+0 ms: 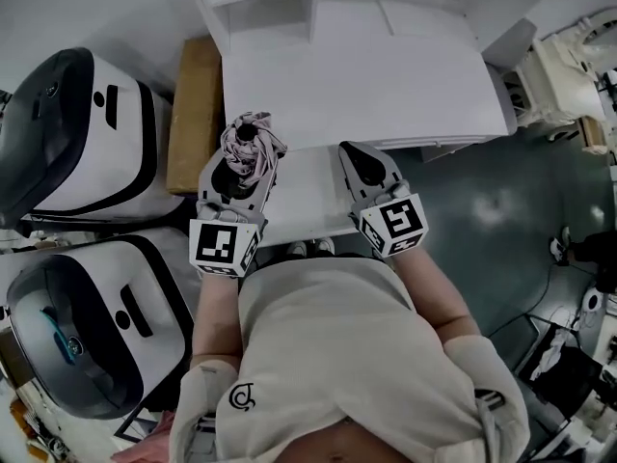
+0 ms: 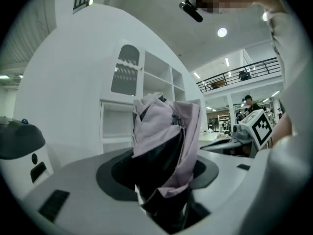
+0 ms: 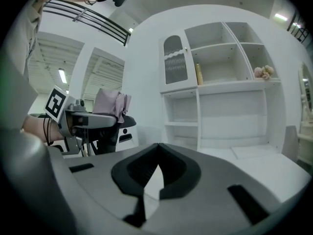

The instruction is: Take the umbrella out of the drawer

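**Umbrella out and aloft, held partly by slack cloth**

The white cabinet (image 1: 366,75) fills the far side. A white ledge (image 1: 304,196) juts from it toward the person and is probably the open drawer. The folded umbrella (image 1: 249,148), lilac cloth over a dark core, stands upright in the air above the ledge's left end.

The risk, as I judge it, is that the grip sits partly on loose fabric. A quick swing could let the bundle slide, unfurl or drop.

The left gripper (image 1: 243,167) stands about half open, its jaws clamped on the umbrella's lower part. The right gripper (image 1: 359,157), near it on the right, has its jaws closed tip to tip on nothing.
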A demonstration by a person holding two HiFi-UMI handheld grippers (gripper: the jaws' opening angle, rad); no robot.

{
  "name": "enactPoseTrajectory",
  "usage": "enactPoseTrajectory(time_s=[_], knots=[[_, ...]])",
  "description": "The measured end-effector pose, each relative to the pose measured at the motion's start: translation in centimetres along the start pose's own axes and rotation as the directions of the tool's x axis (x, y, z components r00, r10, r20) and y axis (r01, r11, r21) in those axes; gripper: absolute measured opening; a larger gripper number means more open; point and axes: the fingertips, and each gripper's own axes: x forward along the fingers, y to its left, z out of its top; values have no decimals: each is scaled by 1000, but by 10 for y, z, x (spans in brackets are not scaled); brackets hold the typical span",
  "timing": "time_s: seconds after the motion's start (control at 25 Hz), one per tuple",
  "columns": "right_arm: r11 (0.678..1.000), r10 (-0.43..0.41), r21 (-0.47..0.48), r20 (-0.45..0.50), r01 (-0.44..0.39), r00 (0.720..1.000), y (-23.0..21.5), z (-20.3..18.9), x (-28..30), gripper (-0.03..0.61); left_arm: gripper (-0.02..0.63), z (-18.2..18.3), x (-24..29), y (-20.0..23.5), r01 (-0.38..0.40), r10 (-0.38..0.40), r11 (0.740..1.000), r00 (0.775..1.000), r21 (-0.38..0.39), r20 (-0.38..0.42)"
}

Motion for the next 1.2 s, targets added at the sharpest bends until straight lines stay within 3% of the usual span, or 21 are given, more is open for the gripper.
enactPoseTrajectory(time_s=[0.2, 0.52, 1.2], knots=[[999, 36, -16, 48, -35, 998, 7, 23, 8, 5, 247, 17, -14, 13, -50, 50, 999, 998, 8, 50], [995, 98, -24, 57, -97, 994, 16, 29, 10, 5, 247, 21, -17, 21, -83, 83, 997, 995, -5, 56], [998, 68, -24, 58, -66, 996, 7, 28, 4, 4, 247, 20, -4, 3, -28, 28, 1000, 999, 7, 29]])
